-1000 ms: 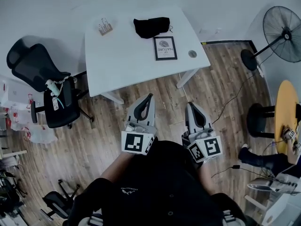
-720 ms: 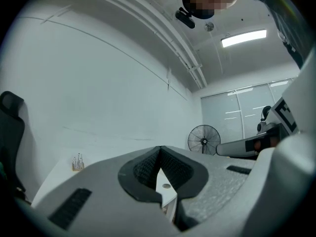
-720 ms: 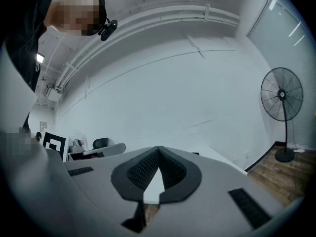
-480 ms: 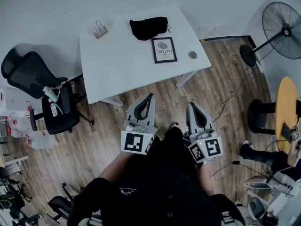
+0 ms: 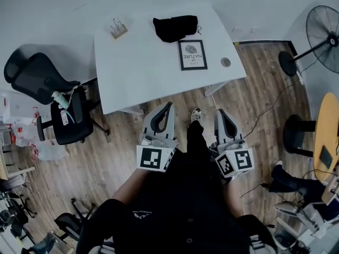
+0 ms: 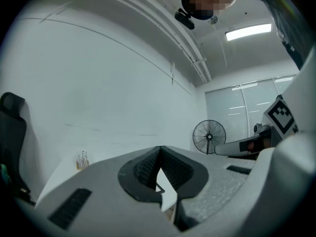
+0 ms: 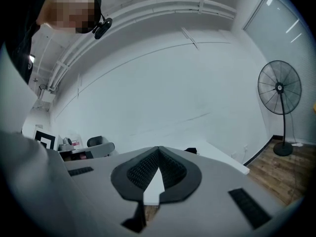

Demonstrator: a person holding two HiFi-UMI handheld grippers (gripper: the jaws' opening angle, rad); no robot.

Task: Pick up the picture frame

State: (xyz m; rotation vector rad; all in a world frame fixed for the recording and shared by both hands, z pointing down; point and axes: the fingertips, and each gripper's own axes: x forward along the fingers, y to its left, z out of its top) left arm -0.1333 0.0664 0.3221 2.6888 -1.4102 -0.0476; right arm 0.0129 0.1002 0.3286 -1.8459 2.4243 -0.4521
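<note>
White table point(image 5: 143, 73) is shown at 12 o'clock in the head view. The picture frame point(image 5: 193, 55) lies flat near its 3 o'clock edge, at 6 o'clock from a black cloth point(image 5: 175, 27). The left gripper point(image 5: 168, 106) and right gripper point(image 5: 218, 111) are held apart from the table, each with jaws closed tip to tip on nothing.

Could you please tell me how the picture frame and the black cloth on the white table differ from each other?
The picture frame is a flat, crisp rectangle; the black cloth is a crumpled, irregular heap. The frame has a dark border around a pale printed face; the cloth is plain black. The frame lies nearer the front edge of the white table than the cloth. Both rest on it.
</note>
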